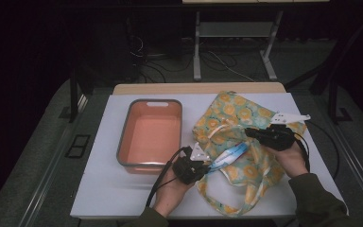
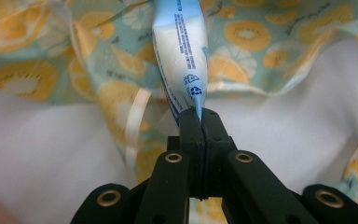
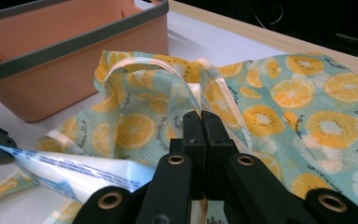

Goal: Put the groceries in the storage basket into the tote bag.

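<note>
Pulling a blue-and-white packet (image 1: 230, 156) out of the fruit-print bag (image 1: 238, 124) looks like the step in hand. The left gripper (image 1: 203, 166) has its jaws pinched tight on the packet's sealed end, just in front of the bag's mouth, while the right gripper (image 1: 250, 133) is clamped on the bag's rim to hold that mouth up. The packet lies half out of the bag, stretched between the left gripper and the opening.

The next move probably calls for the left hand to draw the packet clear of the bag and carry it toward the orange bin (image 1: 152, 134), which stands just left of the bag on the white table (image 1: 108, 189). The right grip should stay firm so the cloth does not drag along.

The left gripper view shows the printing on the packet (image 2: 181, 51) and the exact pinch point. The right gripper view shows the bag's handle loop (image 3: 140, 63) raised beside the bin (image 3: 74, 60).
</note>
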A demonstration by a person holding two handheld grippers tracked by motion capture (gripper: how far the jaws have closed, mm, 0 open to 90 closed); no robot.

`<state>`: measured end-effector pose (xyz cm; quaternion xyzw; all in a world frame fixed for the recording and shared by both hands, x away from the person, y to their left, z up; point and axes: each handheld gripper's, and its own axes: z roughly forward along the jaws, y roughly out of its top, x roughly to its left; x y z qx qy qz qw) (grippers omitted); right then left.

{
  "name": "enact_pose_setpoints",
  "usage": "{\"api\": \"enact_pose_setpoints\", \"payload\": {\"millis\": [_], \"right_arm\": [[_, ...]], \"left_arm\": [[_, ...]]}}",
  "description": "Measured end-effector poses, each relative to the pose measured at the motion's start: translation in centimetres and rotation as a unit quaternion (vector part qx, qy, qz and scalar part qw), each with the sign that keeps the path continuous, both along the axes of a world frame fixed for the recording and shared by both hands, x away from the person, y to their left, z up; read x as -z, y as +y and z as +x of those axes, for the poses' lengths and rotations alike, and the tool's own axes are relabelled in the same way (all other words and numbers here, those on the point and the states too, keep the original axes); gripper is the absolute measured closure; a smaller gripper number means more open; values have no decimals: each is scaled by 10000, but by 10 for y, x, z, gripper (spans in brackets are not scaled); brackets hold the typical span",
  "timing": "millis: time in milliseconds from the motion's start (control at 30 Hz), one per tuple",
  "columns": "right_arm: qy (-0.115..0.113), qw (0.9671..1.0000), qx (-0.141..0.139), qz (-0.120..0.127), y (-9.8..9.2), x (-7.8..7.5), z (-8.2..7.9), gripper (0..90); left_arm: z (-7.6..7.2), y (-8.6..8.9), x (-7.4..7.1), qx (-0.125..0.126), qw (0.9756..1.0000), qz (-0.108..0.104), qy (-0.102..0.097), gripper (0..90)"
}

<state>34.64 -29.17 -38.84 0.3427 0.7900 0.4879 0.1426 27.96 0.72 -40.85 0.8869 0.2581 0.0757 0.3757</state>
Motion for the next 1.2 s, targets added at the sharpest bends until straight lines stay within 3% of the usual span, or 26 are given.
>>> {"api": "enact_pose_setpoints", "payload": {"millis": [333,733,1000,1100,1200], "right_arm": [[-20,10000,-12,61,-1,-1,0,896],[-35,10000,-19,83,-2,-2,0,896],[-46,9999,-22,107,-4,-4,-1,896],[-61,9999,-25,120,-4,-5,-2,896],[-57,9999,-18,141,-6,-5,-3,896]], "left_arm": [[21,-30,0,-33,10000,-87,-25,892],[57,-65,-1,-182,9997,-146,-3,892],[76,-84,5,-258,9995,-202,7,891],[81,-93,10,-267,9995,-134,32,890],[87,-103,13,-335,9992,-214,85,888]]}}
